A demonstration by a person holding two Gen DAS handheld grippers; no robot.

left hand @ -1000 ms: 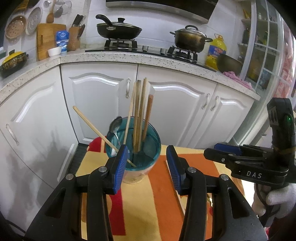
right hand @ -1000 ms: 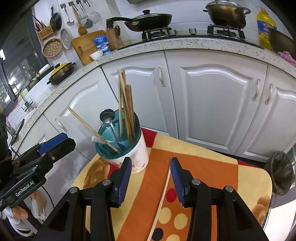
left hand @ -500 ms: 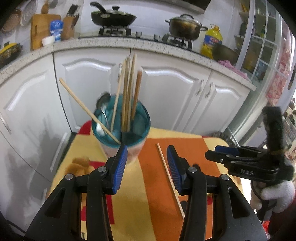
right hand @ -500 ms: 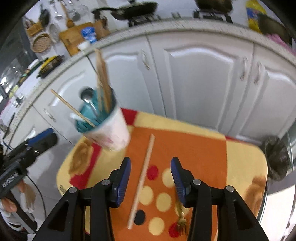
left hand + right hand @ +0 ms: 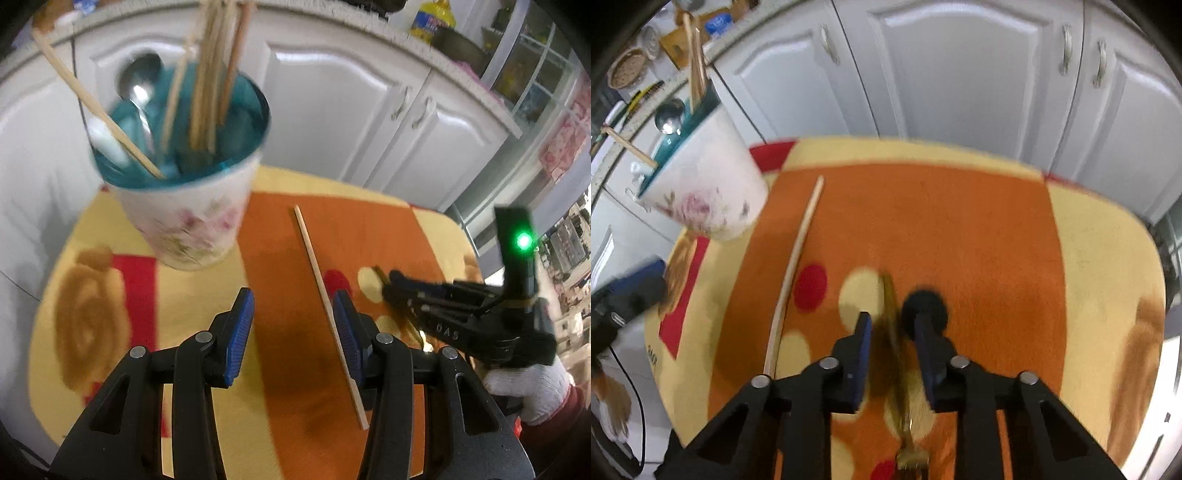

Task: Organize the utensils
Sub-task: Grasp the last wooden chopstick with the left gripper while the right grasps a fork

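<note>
A white floral cup [image 5: 188,225] with a teal inside holds several chopsticks and a spoon; it also shows in the right wrist view [image 5: 705,192]. A loose wooden chopstick [image 5: 325,302] lies on the orange mat, also in the right wrist view [image 5: 792,269]. My left gripper [image 5: 293,332] is open, low over the mat, its right finger beside the chopstick. My right gripper [image 5: 892,350] is open and straddles a gold fork [image 5: 897,369] lying on the mat. The right gripper also shows in the left wrist view [image 5: 391,280].
The mat [image 5: 979,229] covers a small table with rounded edges. White cabinet doors [image 5: 960,74] stand close behind it. A counter with an oil bottle [image 5: 432,18] runs above.
Both grippers have dropped toward the mat. The right one moved from the cup down over the fork. The left one moved from the cup toward the loose chopstick.
</note>
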